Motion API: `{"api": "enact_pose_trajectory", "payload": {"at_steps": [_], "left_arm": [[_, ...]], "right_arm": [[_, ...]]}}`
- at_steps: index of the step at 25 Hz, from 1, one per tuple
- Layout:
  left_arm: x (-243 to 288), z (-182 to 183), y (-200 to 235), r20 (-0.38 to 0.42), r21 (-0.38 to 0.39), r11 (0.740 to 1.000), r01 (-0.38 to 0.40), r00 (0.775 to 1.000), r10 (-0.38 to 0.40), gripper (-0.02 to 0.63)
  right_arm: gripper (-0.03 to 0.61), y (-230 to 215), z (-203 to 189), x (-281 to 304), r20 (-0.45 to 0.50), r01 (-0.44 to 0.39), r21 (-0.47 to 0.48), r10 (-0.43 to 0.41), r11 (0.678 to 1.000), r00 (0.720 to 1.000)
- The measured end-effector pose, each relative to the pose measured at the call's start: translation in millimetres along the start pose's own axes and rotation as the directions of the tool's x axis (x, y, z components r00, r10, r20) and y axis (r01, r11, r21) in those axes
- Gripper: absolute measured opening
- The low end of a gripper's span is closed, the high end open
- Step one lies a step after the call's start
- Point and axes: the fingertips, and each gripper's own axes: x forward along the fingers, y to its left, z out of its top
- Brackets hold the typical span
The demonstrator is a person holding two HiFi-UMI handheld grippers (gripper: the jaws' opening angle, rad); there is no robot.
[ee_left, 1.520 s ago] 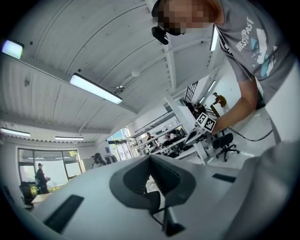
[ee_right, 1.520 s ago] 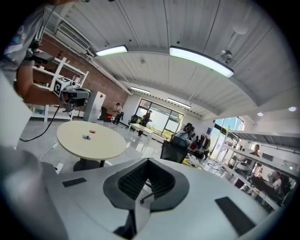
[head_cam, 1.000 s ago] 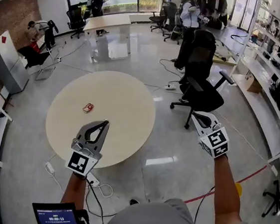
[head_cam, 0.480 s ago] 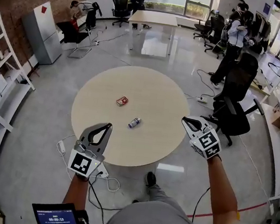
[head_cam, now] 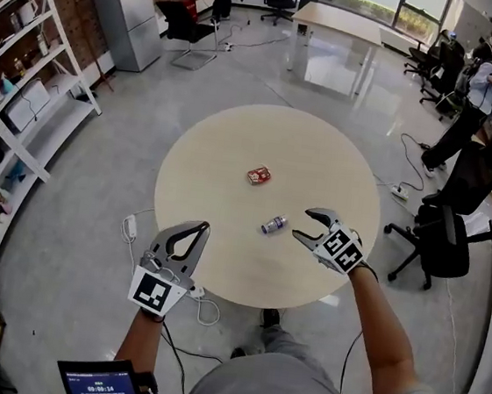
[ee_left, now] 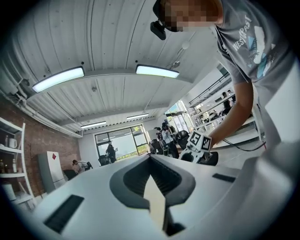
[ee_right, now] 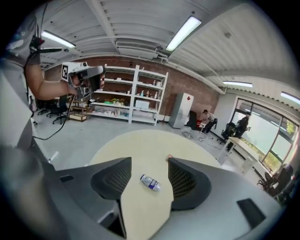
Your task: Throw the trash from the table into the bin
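Note:
A small clear bottle with a blue label (head_cam: 273,225) lies on its side on the round beige table (head_cam: 235,137). A crumpled red can (head_cam: 258,175) lies beyond it, nearer the middle. My right gripper (head_cam: 302,225) hovers just right of the bottle. Its jaws have just been opening and stand open with nothing held. In the right gripper view the bottle (ee_right: 151,182) shows on the table ahead, framed by the jaws of that gripper (ee_right: 150,160). My left gripper (head_cam: 203,226) is shut and empty at the table's near left edge, and the left gripper view shows its tips (ee_left: 150,157) meeting.
White shelving (head_cam: 19,95) lines the left wall, with a grey cabinet (head_cam: 130,11) beyond it. A black office chair (head_cam: 460,216) stands right of the table. A power strip and cables (head_cam: 133,223) lie on the floor near the left edge. No bin shows.
The view has swung so the table sits centred. My right gripper came from beside the chair down over the table to the bottle, and its jaws opened. The left gripper stayed shut.

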Motion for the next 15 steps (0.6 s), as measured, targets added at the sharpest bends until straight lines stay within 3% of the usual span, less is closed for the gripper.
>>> {"api": "enact_pose_trajectory", "payload": {"at_steps": [2, 4, 7, 10, 13, 15], "left_arm": [[10.1, -9.9, 16.5, -0.007, -0.023, 0.999, -0.024, 1.0, 0.024, 0.043], [15.9, -23.7, 32.5, -0.046, 0.007, 1.0, -0.022, 0.999, 0.022, 0.043], [17.9, -44.1, 54.3, -0.111, 0.059, 0.998, -0.021, 0.993, 0.027, 0.043], [26.1, -52.1, 65.7, -0.076, -0.057, 0.992, -0.11, 0.991, 0.106, 0.043], [30.8, -70.6, 75.0, -0.134, -0.028, 0.993, -0.118, 0.985, 0.113, 0.043], [32.2, -79.4, 83.8, -0.134, -0.078, 0.984, -0.161, 0.98, 0.149, 0.043]], "right_arm": [[0.224, -4.2, -7.8, 43.9, -0.064, -0.08, -0.05, 0.077, 0.996, 0.995], [0.224, -6.6, -18.7, 89.3, -0.14, -0.161, -0.112, 0.145, 0.981, 0.98], [0.224, -1.9, -39.5, 148.5, -0.267, -0.286, -0.191, 0.231, 0.939, 0.936], [0.224, 0.4, -75.1, 184.0, -0.38, -0.394, -0.237, 0.289, 0.888, 0.879], [0.224, -2.2, -103.0, 212.5, -0.458, -0.461, -0.273, 0.307, 0.845, 0.834], [0.224, -4.0, -115.8, 229.7, -0.489, -0.483, -0.299, 0.303, 0.823, 0.818]]}}
